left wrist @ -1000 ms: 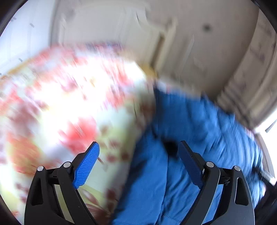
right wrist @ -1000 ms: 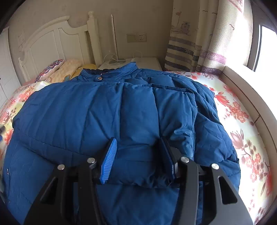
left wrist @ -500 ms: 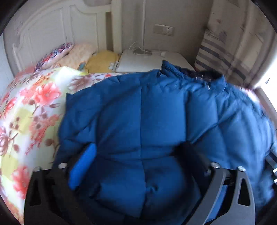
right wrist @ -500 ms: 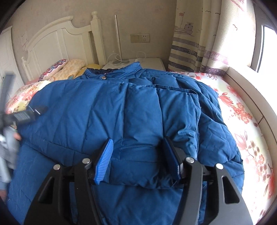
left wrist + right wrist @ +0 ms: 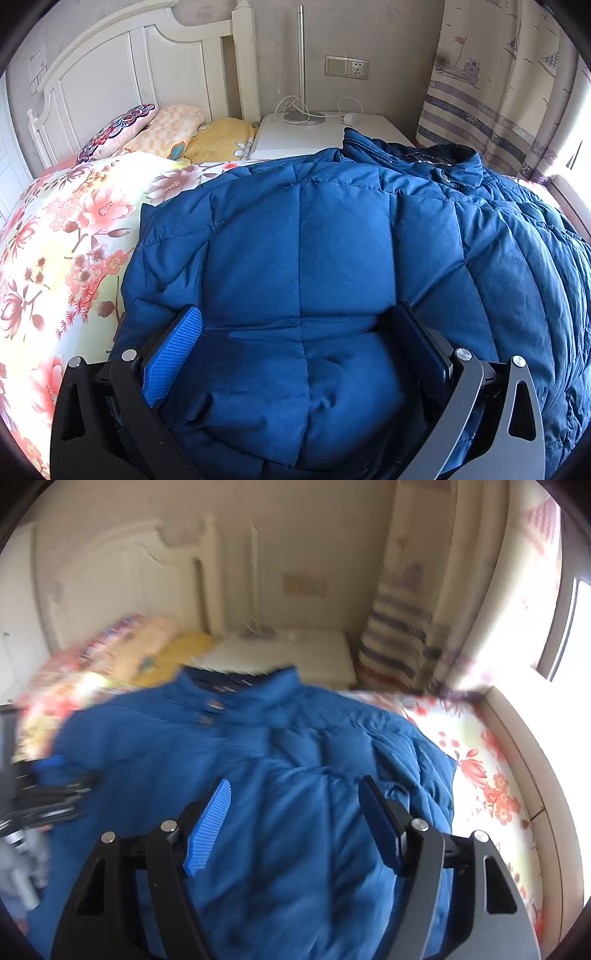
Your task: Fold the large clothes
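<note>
A blue quilted puffer jacket (image 5: pixel 343 258), puffy and stitched in square panels, lies spread over the floral bedspread (image 5: pixel 62 258), its collar toward twelve o'clock near the white nightstand (image 5: pixel 295 136). The left claw (image 5: pixel 299 347) stands wide, a padded bulge of the hem between its ribbed blue pads. The right claw (image 5: pixel 295 812), its jaws opening, hovers above the jacket's middle, nothing pressed. Only the blurred right view shows the snap buttons (image 5: pixel 215 704) and, at nine o'clock, the other gripper
</note>
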Tool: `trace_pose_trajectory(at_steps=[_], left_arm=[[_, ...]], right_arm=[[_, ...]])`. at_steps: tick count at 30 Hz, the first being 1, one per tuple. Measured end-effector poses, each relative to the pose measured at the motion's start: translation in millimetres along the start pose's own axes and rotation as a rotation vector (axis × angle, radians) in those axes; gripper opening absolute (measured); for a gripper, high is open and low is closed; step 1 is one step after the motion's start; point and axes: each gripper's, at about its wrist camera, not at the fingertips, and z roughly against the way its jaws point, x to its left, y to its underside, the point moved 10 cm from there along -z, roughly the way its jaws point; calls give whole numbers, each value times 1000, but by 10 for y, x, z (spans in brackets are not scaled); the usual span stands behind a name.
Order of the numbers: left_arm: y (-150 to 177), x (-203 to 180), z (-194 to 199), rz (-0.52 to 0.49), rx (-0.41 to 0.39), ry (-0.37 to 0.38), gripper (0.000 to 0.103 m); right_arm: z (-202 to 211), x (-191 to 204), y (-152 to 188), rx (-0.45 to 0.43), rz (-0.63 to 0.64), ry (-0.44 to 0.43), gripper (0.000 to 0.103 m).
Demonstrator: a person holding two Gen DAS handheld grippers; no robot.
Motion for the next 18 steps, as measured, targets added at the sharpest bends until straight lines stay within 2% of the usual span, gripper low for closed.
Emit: trace_pose_trajectory(at_steps=[1, 2, 3, 5, 8, 11, 13, 14, 15, 17, 18], left_arm=[[0, 0, 0, 0, 0, 0, 99], [-1, -2, 2, 1, -1, 3, 99], [-2, -1, 2, 1, -2, 5, 99], [-3, -1, 1, 3, -1, 7, 99], [-1, 4, 3, 4, -1, 6, 98], [12, -5, 11, 4, 0, 5, 98], [7, -2, 7, 4, 0, 6, 98], [6, -2, 6, 4, 0, 5, 98], [10, -6, 10, 4, 0, 5, 98], [5, -2, 5, 4, 0, 5, 98], [9, -7, 8, 3, 0, 5, 99]], right_arm=[[-166, -75, 39, 42, -6, 23, 71], [-402, -141, 122, 87, -20, 9, 77], [-483, -152, 149, 68, -26, -21, 79], [-511, -183, 162, 66, -57, -51, 80], [-433, -170, 157, 119, -40, -41, 79], [-303, -228, -31, 69, -37, -11, 78], [-282, -367, -251, 8, -40, 42, 78], [-307, -423, -303, 5, -50, 56, 78], [-409, -501, -339, 25, -70, 55, 78], [-738, -621, -217, 152, -117, 13, 80], [-928, -638, -85, 226, -154, -54, 82]])
